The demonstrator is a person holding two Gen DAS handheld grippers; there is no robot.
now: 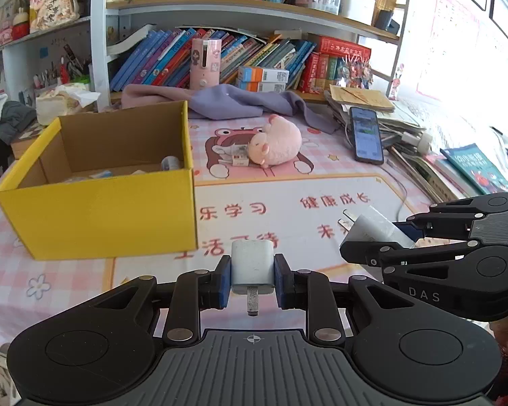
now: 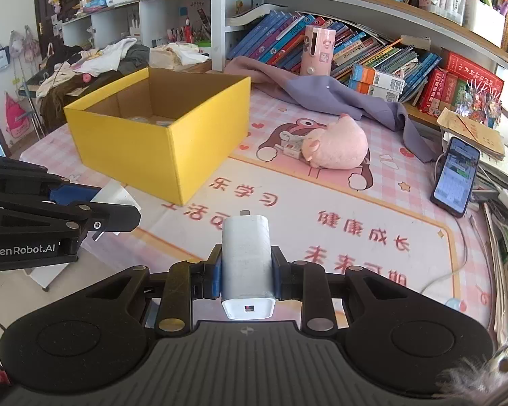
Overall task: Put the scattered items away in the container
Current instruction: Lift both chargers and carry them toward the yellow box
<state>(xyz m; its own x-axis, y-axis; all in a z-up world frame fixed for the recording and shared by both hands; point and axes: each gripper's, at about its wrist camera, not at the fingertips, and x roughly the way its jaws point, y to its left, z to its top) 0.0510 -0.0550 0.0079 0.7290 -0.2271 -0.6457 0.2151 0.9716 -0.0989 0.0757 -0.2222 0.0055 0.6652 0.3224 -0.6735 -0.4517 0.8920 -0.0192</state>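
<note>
My left gripper (image 1: 252, 279) is shut on a small white charger plug (image 1: 252, 265), its prong toward the camera. My right gripper (image 2: 246, 269) is shut on a larger white charger (image 2: 247, 257), prongs pointing away. Each gripper shows in the other's view: the right gripper (image 1: 379, 237) at the right edge, the left gripper (image 2: 118, 208) at the left edge. The yellow cardboard box (image 1: 101, 216) (image 2: 159, 149) stands open on the pink mat ahead and to the left, with a few small items at its bottom. A pink plush toy (image 1: 277, 143) (image 2: 338, 147) lies on the mat beyond, beside a small white packet (image 1: 238, 155).
A phone (image 1: 367, 135) (image 2: 457, 176) on a cable leans at the right, by stacked papers and books. A purple cloth (image 1: 240, 101) lies along the back under bookshelves. A pink cylinder (image 1: 205, 64) stands among the books. Clothes pile up beyond the box at left.
</note>
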